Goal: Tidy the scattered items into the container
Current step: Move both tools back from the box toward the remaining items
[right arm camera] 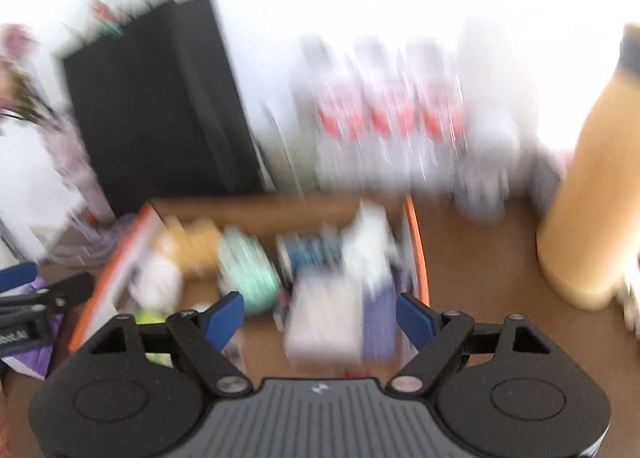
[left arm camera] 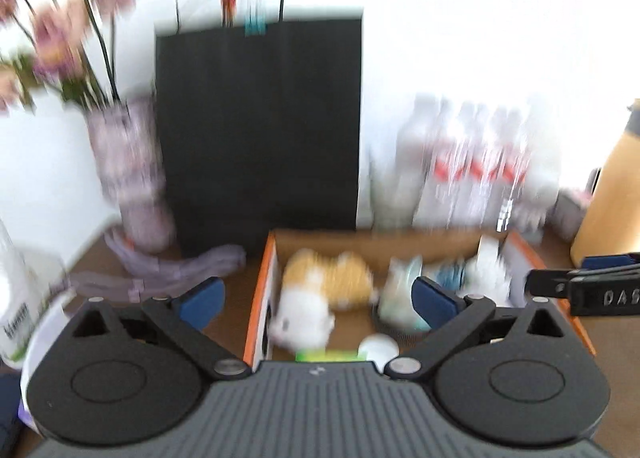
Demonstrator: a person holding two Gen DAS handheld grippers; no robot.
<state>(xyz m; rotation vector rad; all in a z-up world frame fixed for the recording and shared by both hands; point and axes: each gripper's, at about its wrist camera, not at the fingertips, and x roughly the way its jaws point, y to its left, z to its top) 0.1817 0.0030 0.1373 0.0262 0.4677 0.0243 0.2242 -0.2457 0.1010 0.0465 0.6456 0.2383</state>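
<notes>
Left tongs spread wide, nothing between the pads. Beyond them, open box on worktop holds plush toy and blurred small items. Black bag stands behind box.

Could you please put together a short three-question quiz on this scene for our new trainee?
1. True or false: the left gripper has something clamped between its jaws.
2. Where does the orange and white plush toy lie? A) on the table beside the vase, B) inside the cardboard box, C) in the black paper bag.
3. Fill in: right behind the box stands a tall ____ paper bag.

Key: 1 false, the jaws stand open with nothing between the pads, as do those of the right gripper. 2 B. 3 black.
</notes>
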